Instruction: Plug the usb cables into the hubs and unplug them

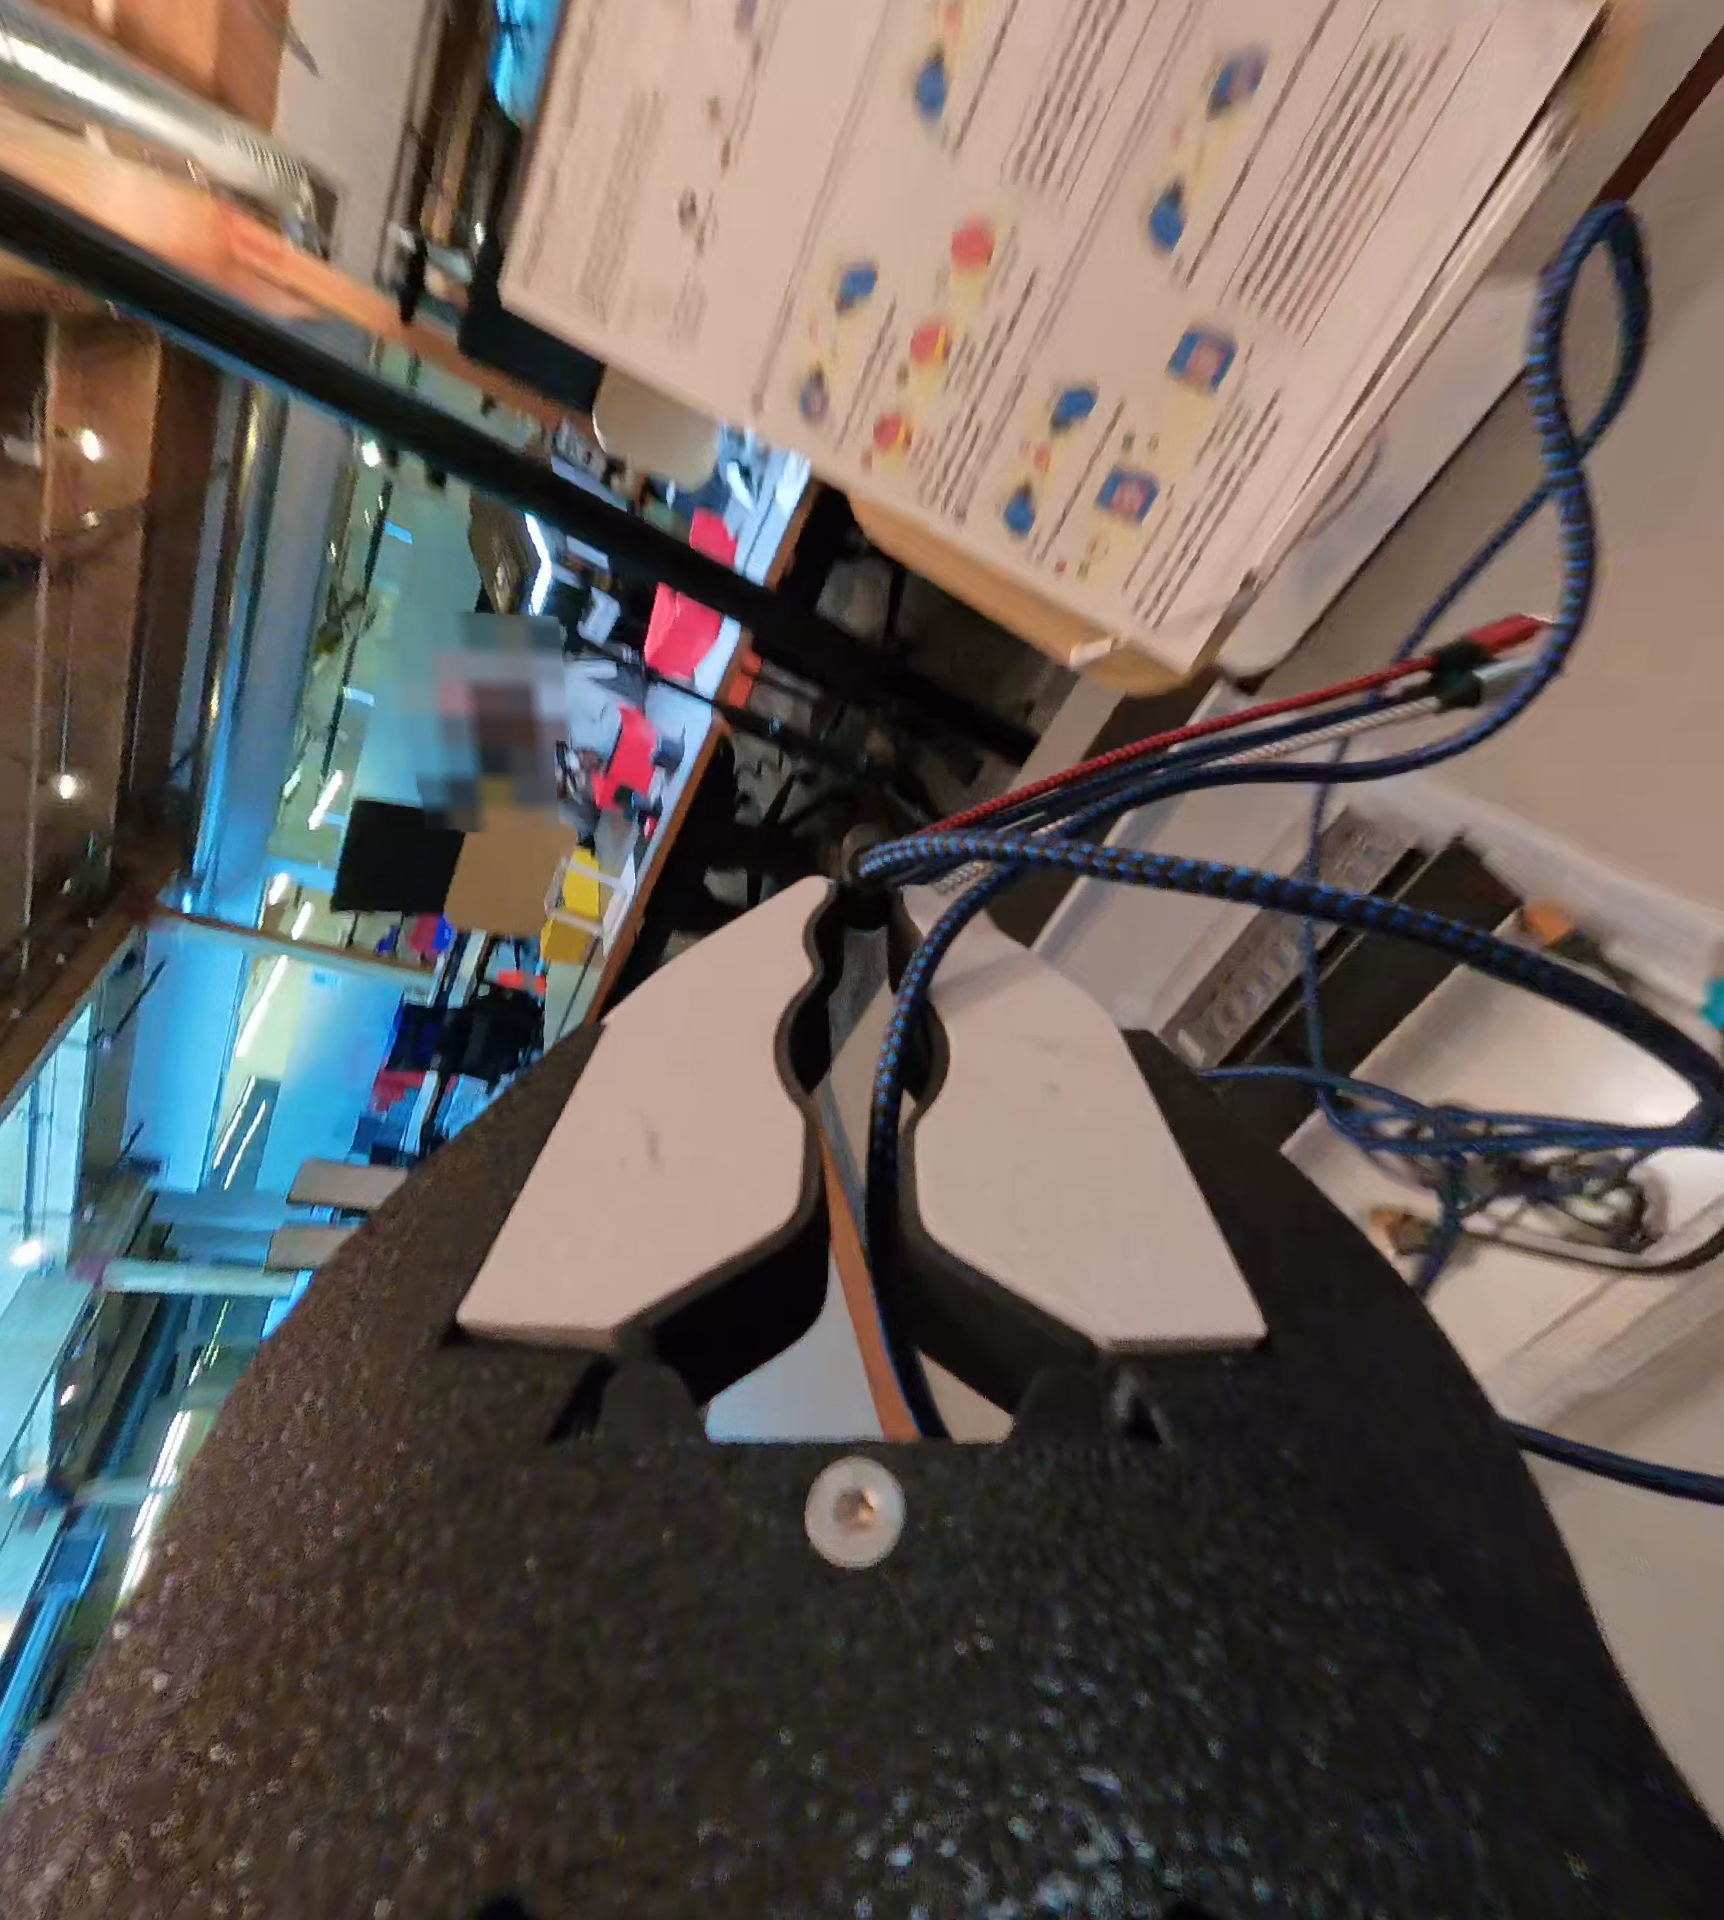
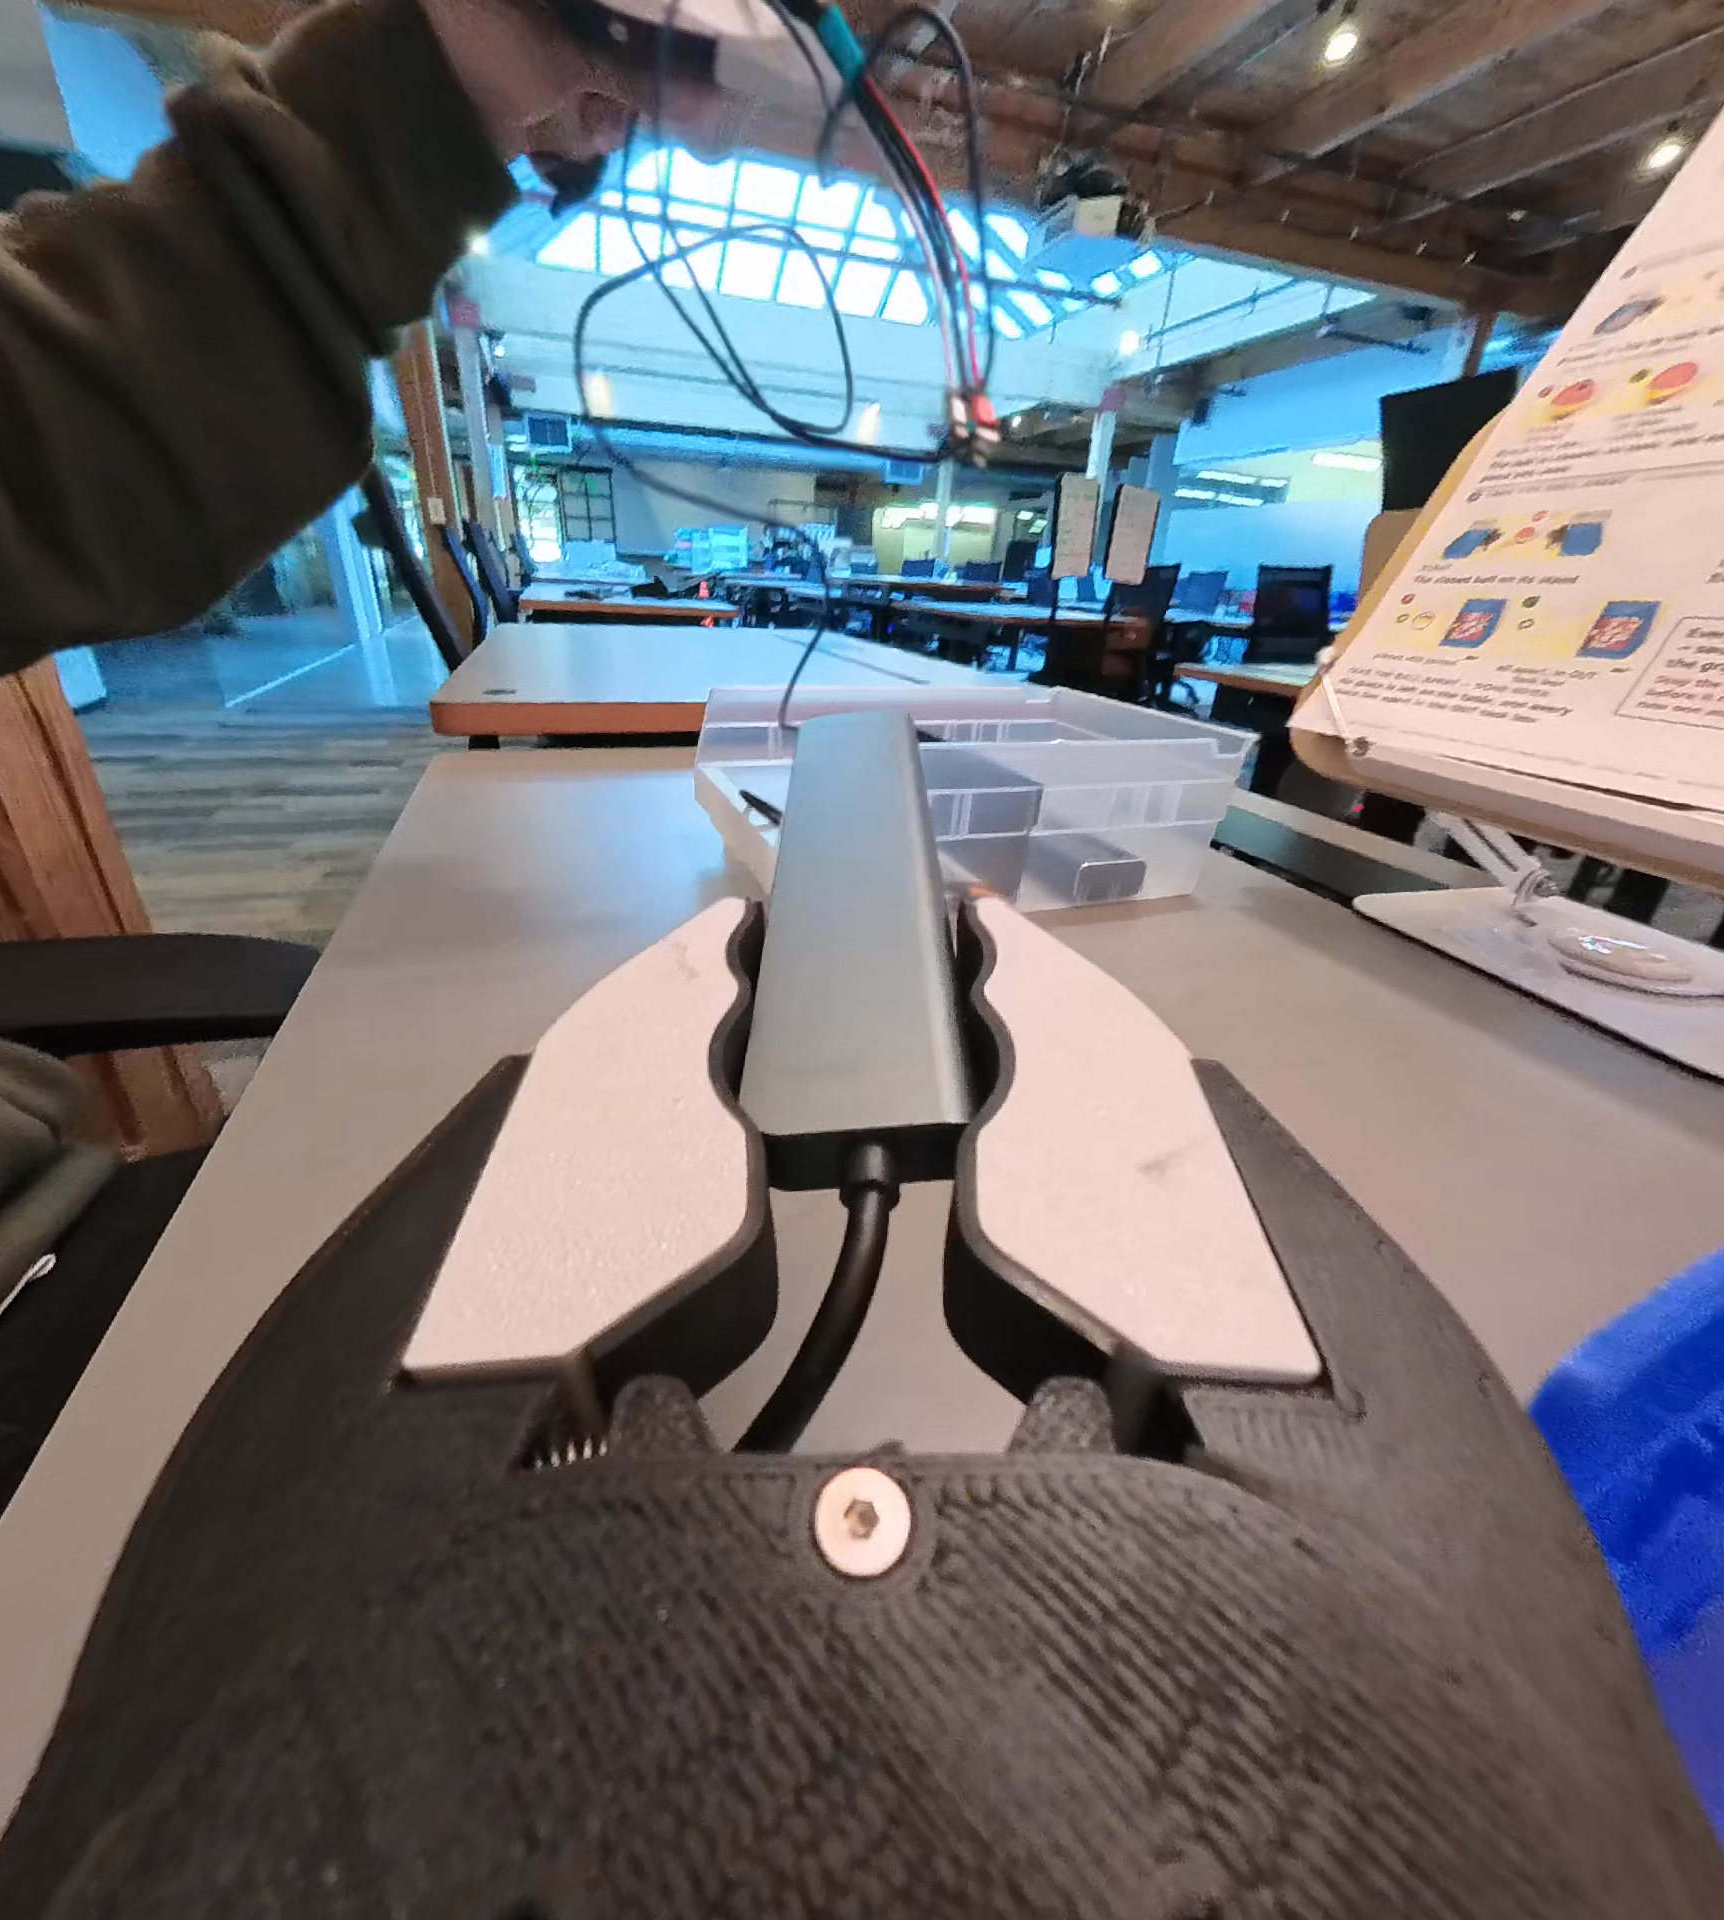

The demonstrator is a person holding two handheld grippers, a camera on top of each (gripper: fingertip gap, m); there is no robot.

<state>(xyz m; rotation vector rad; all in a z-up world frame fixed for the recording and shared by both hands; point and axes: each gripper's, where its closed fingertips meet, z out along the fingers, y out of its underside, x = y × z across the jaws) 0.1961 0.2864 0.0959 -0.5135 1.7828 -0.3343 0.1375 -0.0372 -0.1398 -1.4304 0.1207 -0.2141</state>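
The right gripper (image 2: 863,997) clamps the long grey metal hub (image 2: 858,914) steady; the left gripper (image 1: 863,914), raised far left, pinches the blue-black braided cable bundle (image 1: 1253,883) for plugging.

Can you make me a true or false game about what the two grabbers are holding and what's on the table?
1. The right gripper is clamped on a grey hub. True.
2. The left gripper is holding nothing. False: it pinches a bundle of braided cables, lifted in the air.
3. Every cable in the bundle is blue. False: one is red.
4. A clear plastic tray sits on the table beyond the hub. True.
5. The cables are plugged into the held hub. False: their plug ends dangle in the air above it.
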